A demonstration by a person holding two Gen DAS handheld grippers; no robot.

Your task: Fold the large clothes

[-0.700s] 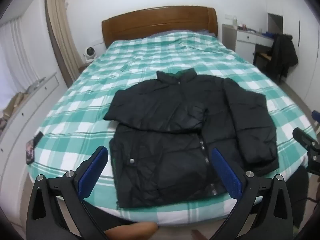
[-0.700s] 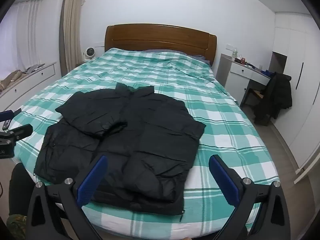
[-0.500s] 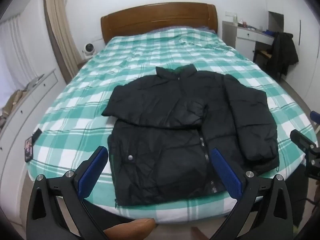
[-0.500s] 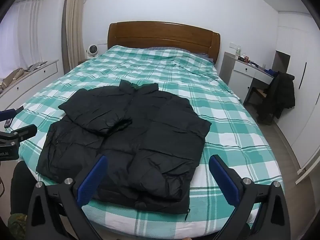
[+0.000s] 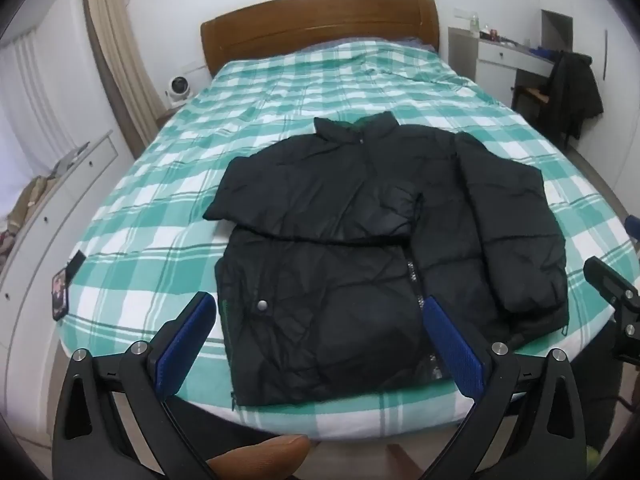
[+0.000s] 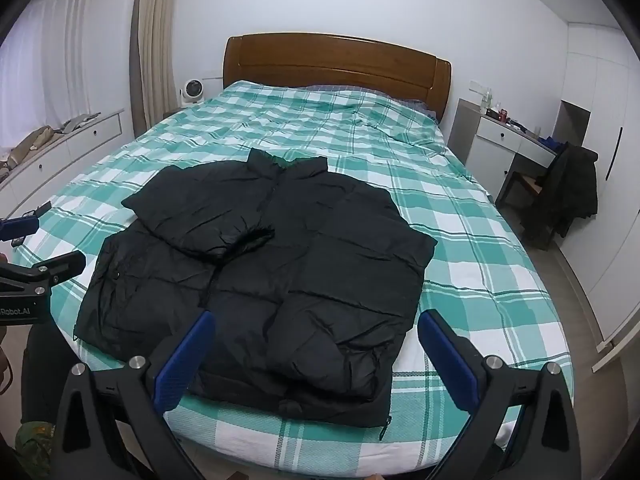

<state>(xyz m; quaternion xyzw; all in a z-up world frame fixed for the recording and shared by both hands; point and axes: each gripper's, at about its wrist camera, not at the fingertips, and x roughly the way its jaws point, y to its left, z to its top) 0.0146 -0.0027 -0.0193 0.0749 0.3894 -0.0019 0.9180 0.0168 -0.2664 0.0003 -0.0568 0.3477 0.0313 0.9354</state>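
Note:
A black puffer jacket [image 5: 372, 248] [image 6: 280, 264] lies front up on the green-and-white checked bed [image 5: 168, 216] [image 6: 472, 248], near the foot. Both sleeves are folded in over its body. My left gripper [image 5: 318, 312] hangs above the jacket's lower hem, jaws wide open, nothing between its blue pads [image 5: 182, 344]. My right gripper [image 6: 316, 330] hovers over the jacket's lower right part, also wide open and empty. Each view catches the other gripper at its edge: the right gripper [image 5: 612, 292] and the left gripper [image 6: 36, 280].
A wooden headboard [image 6: 336, 62] stands at the far end. White drawers [image 5: 48, 216] run along the left wall. A desk [image 6: 504, 136] and a chair with a dark coat [image 6: 568, 196] stand at the right. A small dark item [image 5: 60, 292] lies at the bed's left edge.
Both grippers have drawn back and risen a little, so the jacket sits slightly farther off in both views. The jacket has not moved. Both grippers stay wide open.

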